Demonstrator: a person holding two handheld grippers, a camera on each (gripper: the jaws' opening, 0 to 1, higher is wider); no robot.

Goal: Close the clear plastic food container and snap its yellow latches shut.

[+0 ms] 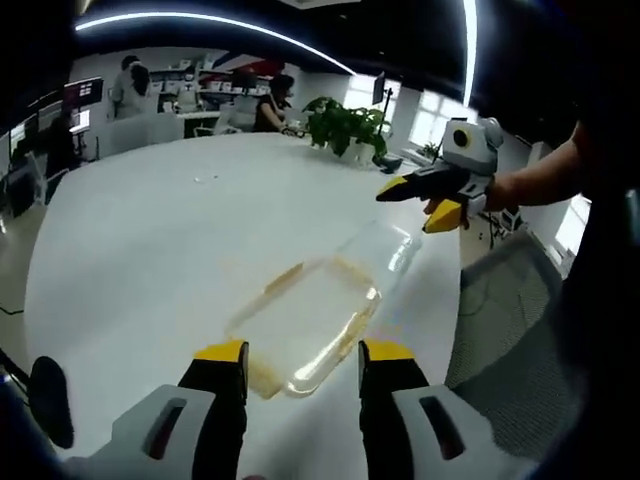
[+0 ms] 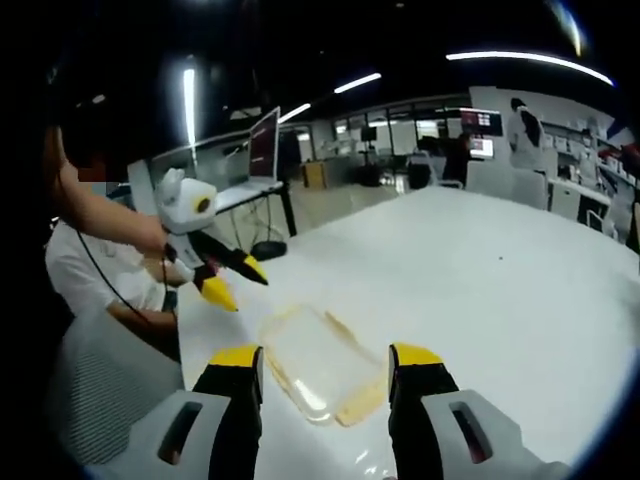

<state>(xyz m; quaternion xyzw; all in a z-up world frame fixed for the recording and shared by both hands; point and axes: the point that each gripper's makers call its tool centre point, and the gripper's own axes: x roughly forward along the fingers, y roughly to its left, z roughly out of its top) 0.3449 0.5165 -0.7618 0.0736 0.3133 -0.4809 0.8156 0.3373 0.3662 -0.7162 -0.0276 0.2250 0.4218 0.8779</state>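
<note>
Left gripper view: container (image 1: 315, 320) on white table (image 1: 150, 250) (latches unfastened).

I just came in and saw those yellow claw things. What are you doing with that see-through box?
A person holds a gripper in each hand over a white table. The clear plastic food container lies on it, with yellow latches along its edges. The left gripper and the right gripper both hover open, one at each end of the container, and neither touches it. Whether the lid is fully down cannot be told. No latch is being pressed.
</note>
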